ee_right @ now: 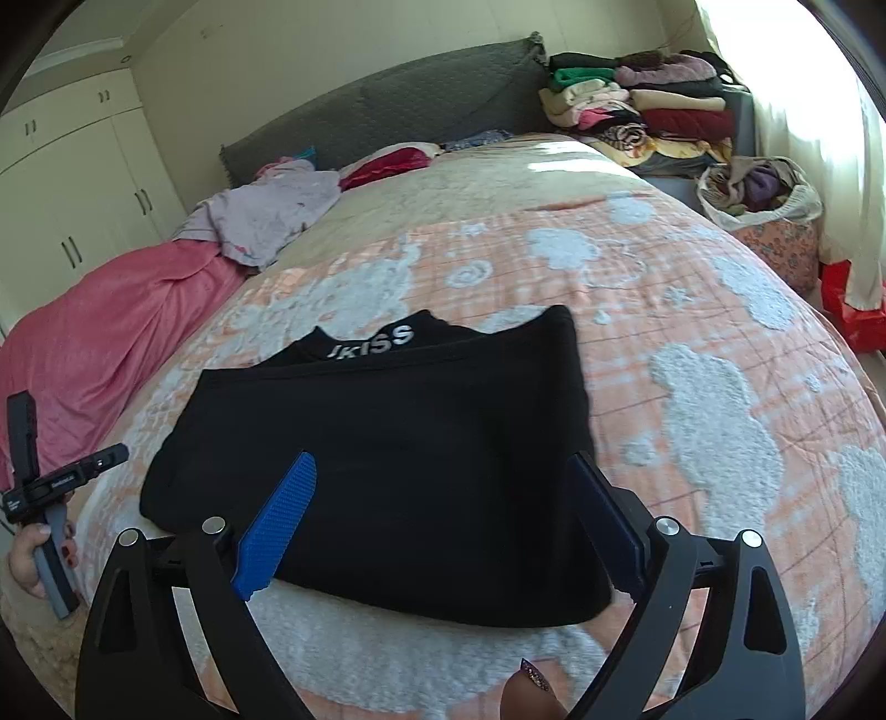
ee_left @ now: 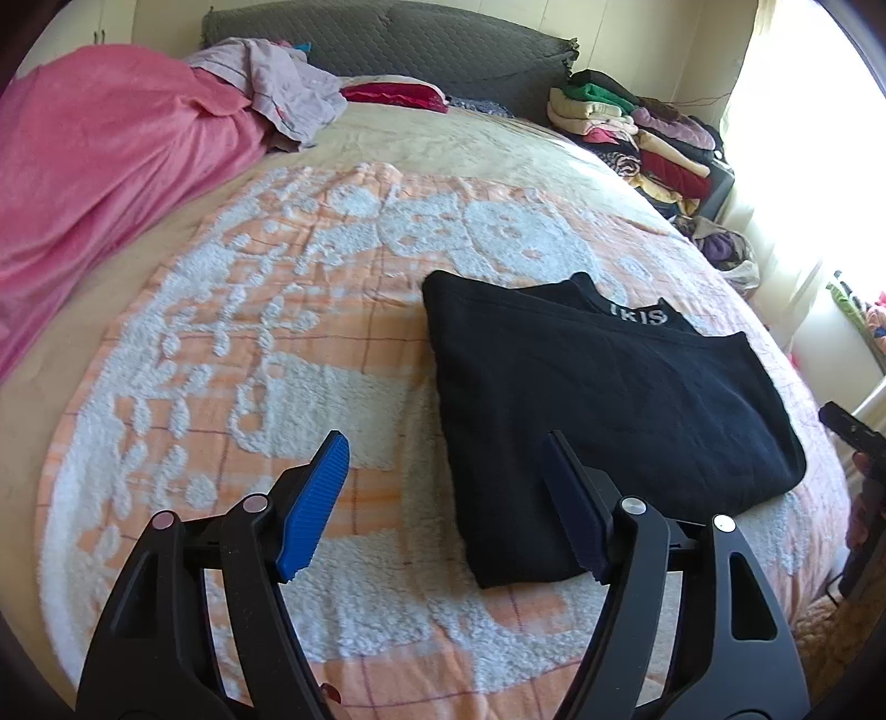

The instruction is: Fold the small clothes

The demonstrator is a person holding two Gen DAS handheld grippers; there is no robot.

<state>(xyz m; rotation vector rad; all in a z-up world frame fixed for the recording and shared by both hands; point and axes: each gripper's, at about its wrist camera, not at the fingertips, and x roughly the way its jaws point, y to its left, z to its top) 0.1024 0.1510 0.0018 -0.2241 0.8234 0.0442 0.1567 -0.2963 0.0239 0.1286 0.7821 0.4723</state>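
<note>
A black garment (ee_left: 603,421) with white lettering at its neck lies folded flat on the orange and white blanket (ee_left: 232,343). It also shows in the right wrist view (ee_right: 398,459). My left gripper (ee_left: 446,443) is open and empty above the garment's near left corner. My right gripper (ee_right: 443,462) is open and empty, hovering over the garment's near edge. The left gripper also shows at the left edge of the right wrist view (ee_right: 72,471), held in a hand. The right gripper's body shows at the right edge of the left wrist view (ee_left: 855,437).
A pink blanket (ee_left: 94,177) and a lilac cloth (ee_left: 288,88) lie at the bed's far left. Stacks of folded clothes (ee_left: 637,127) stand at the far right by the grey headboard (ee_left: 421,44). A bag of clothes (ee_right: 758,194) stands on the floor beside the bed.
</note>
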